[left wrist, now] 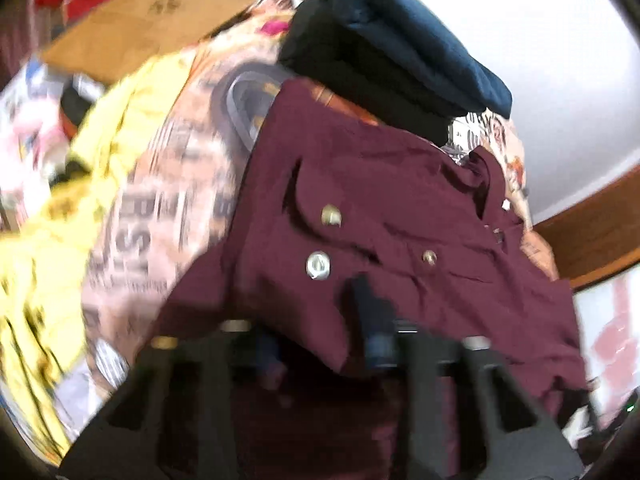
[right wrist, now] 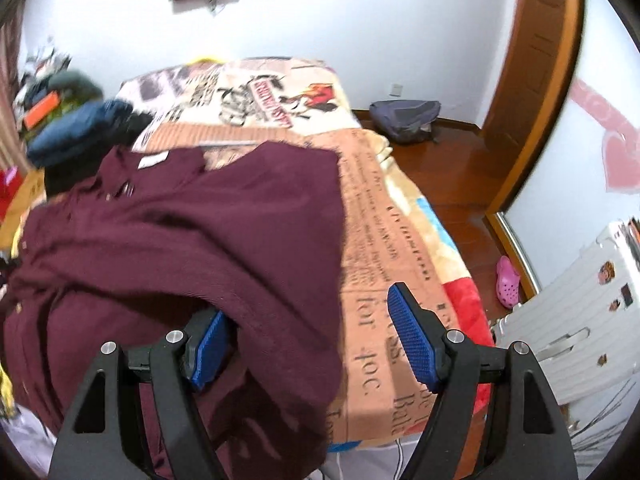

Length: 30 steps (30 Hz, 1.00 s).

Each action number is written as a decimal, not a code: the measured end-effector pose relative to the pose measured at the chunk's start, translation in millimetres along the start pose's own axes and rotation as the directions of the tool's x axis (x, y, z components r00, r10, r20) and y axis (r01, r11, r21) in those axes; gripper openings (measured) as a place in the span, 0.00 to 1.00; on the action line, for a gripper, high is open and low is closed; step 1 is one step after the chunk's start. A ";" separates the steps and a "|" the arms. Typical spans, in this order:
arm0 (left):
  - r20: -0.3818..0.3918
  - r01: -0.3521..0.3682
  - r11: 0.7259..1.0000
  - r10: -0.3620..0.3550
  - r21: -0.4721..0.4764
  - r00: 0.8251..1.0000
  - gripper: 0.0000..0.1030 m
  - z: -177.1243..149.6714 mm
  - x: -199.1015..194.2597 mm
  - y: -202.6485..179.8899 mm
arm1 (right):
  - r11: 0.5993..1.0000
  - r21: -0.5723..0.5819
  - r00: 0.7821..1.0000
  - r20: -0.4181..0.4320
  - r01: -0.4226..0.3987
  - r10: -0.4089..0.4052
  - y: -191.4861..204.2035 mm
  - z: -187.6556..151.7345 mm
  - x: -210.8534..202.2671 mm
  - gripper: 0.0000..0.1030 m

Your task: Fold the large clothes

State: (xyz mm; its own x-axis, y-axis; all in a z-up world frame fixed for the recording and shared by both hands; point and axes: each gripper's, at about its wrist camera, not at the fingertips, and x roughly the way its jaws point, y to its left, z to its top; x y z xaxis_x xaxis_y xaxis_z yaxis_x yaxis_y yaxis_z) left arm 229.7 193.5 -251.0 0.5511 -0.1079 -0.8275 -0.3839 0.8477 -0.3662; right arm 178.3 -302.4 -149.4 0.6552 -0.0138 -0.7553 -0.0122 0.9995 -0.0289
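The maroon shirt (right wrist: 180,232) lay half-folded on the bed (right wrist: 384,240); the right gripper (right wrist: 312,344) stood open, cloth draped over one finger, the left gripper (left wrist: 316,344) apparently pinching its edge to fold it

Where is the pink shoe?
The pink shoe lies on the wooden floor at the right of the right wrist view, between the bed and the white suitcase, by the door frame.
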 end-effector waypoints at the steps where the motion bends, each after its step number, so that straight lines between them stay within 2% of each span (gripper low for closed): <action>1: 0.023 -0.019 0.999 0.019 0.028 1.000 0.08 2.6 -2.4 -5.0 | 1.000 0.016 1.000 0.003 -0.002 0.002 -2.7 1.1 -1.0 0.71; 5: 0.173 -0.038 0.995 0.021 0.094 0.985 0.05 16.4 -32.5 -23.8 | 0.999 0.051 1.000 0.001 -0.015 0.015 -11.1 2.8 -1.1 0.72; 9: 0.268 -0.082 0.989 0.047 0.121 0.962 0.05 24.6 -56.5 -30.2 | 0.998 0.037 0.997 -0.038 -0.060 0.061 -9.3 -0.9 2.2 0.73; 11: 0.261 -0.104 0.984 0.064 0.141 0.963 0.05 24.6 -53.2 -30.7 | 0.996 0.023 0.995 -0.058 -0.082 0.084 -7.6 -2.1 3.1 0.74; 14: 0.183 -0.138 0.980 0.111 0.146 0.977 0.05 18.7 -33.9 -25.4 | 0.997 0.003 0.996 -0.054 -0.072 0.072 -4.1 -4.5 -1.6 0.74; 18: 0.115 -0.168 0.975 0.152 0.144 0.982 0.06 5.1 -18.4 -15.2 | 0.996 -0.010 0.994 -0.076 -0.086 0.085 -2.1 -6.2 -4.2 0.74; 22: 0.052 -0.165 0.977 0.159 0.134 0.986 0.13 -6.5 -12.5 -9.0 | 0.986 -0.013 0.977 -0.134 -0.166 0.163 5.3 -12.2 -2.4 0.74; 24: 0.055 -0.173 0.975 0.166 0.143 0.985 0.19 -11.6 -17.5 -10.8 | 0.980 -0.028 0.970 -0.151 -0.197 0.190 13.7 -14.4 -3.5 0.74; 26: 0.075 -0.193 0.969 0.183 0.157 0.980 0.31 -12.9 -26.0 -13.1 | 0.977 -0.052 0.970 -0.145 -0.205 0.196 21.3 -13.2 -7.1 0.74; 27: 0.096 -0.206 0.964 0.192 0.167 0.977 0.35 -13.4 -33.0 -15.6 | 0.976 -0.062 0.970 -0.138 -0.211 0.201 23.9 -12.4 -9.9 0.74; 28: 0.120 -0.220 0.959 0.200 0.179 0.972 0.43 -13.0 -40.9 -18.9 | 0.973 -0.071 0.969 -0.126 -0.221 0.211 26.6 -10.3 -13.6 0.74; 29: 0.141 -0.234 0.954 0.209 0.190 0.968 0.56 -12.0 -48.0 -22.3 | 0.970 -0.080 0.969 -0.106 -0.231 0.222 29.2 -5.9 -19.2 0.74; 30: 0.165 -0.251 0.947 0.220 0.202 0.961 0.62 -10.8 -55.8 -27.3 | 0.969 -0.085 0.970 -0.093 -0.234 0.226 29.3 -2.4 -21.5 0.74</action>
State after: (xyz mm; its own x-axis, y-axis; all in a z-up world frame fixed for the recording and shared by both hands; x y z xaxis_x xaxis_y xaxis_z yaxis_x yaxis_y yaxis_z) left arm 201.4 170.8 -199.4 0.5675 0.1684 -0.8059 -0.3525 0.9343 -0.0530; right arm 162.1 -272.9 -135.5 0.5624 0.2100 -0.7997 -0.2293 0.9689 0.0932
